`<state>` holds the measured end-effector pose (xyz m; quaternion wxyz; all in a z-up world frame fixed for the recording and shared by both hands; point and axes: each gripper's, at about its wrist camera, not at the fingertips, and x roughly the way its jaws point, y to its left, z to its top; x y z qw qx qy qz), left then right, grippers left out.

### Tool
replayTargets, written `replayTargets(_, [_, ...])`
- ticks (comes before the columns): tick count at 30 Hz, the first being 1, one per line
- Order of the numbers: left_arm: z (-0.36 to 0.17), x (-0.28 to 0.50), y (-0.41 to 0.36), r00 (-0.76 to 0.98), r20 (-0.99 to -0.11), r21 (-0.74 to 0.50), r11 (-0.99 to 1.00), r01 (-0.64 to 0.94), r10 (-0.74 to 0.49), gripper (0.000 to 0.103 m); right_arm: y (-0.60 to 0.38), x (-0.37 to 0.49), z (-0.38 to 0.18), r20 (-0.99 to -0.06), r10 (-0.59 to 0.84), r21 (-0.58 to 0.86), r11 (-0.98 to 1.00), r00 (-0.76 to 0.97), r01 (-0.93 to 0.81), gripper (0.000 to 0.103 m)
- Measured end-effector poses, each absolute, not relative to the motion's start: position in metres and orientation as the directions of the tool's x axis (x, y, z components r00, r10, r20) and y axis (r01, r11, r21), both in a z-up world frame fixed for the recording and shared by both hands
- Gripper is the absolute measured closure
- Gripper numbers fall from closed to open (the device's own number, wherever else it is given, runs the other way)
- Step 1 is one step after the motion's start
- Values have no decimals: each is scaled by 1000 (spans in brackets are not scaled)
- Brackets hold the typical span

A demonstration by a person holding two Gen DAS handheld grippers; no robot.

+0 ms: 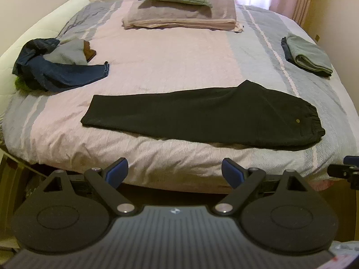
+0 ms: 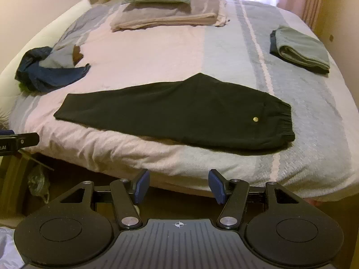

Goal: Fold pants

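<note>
The pants (image 2: pixel 175 114) lay folded lengthwise on the bed (image 2: pixel 157 44); both tongs, left (image 1: pixel 175 172) and right (image 2: pixel 178 186), gaped empty (no readable label anywhere).

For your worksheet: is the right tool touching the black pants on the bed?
Apart. The right wrist view shows the right tool open and empty, below the bed's near edge, with a strip of bedspread between it and the black pants.

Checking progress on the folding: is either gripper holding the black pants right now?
No. The black pants lie flat on the bed, while the left gripper and right gripper hang open short of its near edge.
</note>
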<state>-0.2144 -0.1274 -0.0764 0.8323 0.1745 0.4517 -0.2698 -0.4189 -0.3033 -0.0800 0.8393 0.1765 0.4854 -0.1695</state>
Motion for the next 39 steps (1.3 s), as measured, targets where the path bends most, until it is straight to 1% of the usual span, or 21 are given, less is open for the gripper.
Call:
replayTargets(10, [-73,-226,-125,459,-849,60,815,576,-262,15,-306,-420,-86,-879,-71,149,898,471,414,48])
replayTargets(17, [-82,-211,-126,437,-861,42,819,572,-261,15,-315,-405,-93,-889,-58,162,888,455,430,48])
replayTargets(22, [-98,-179,-119,388,-868,-47,828,558,-311,15,-324,-384,-104,-902,-66,154,875,426,460,48])
replayTargets(26, [-122,-137,-113,343,-873,-127,840,527,-347,15,-339,-367,-114,-910,-84,158,835,406,527,48])
replayTargets(28, [-136,-112,-109,343,-874,-145,859,491,-344,16,-349,-357,-119,-916,-88,167,804,392,571,48])
replayTargets(30, [-151,-87,-106,340,-875,-161,869,468,-345,20,-358,-345,-123,-923,-96,168,772,373,613,48])
replayTargets(31, [-160,-72,-103,330,-874,-185,872,454,-357,21,-365,-338,-124,-925,-104,165,758,367,632,48])
replayTargets(33, [-177,-43,-92,309,-868,-254,883,394,-388,27,-374,-324,-124,-924,-136,150,732,358,665,48])
replayTargets(38, [-229,25,-55,329,-826,-426,890,165,-457,29,-401,-293,-132,-917,-228,103,657,327,747,48])
replayTargets(39, [-239,36,-50,326,-826,-443,888,125,-459,31,-405,-287,-137,-920,-233,99,642,317,760,48])
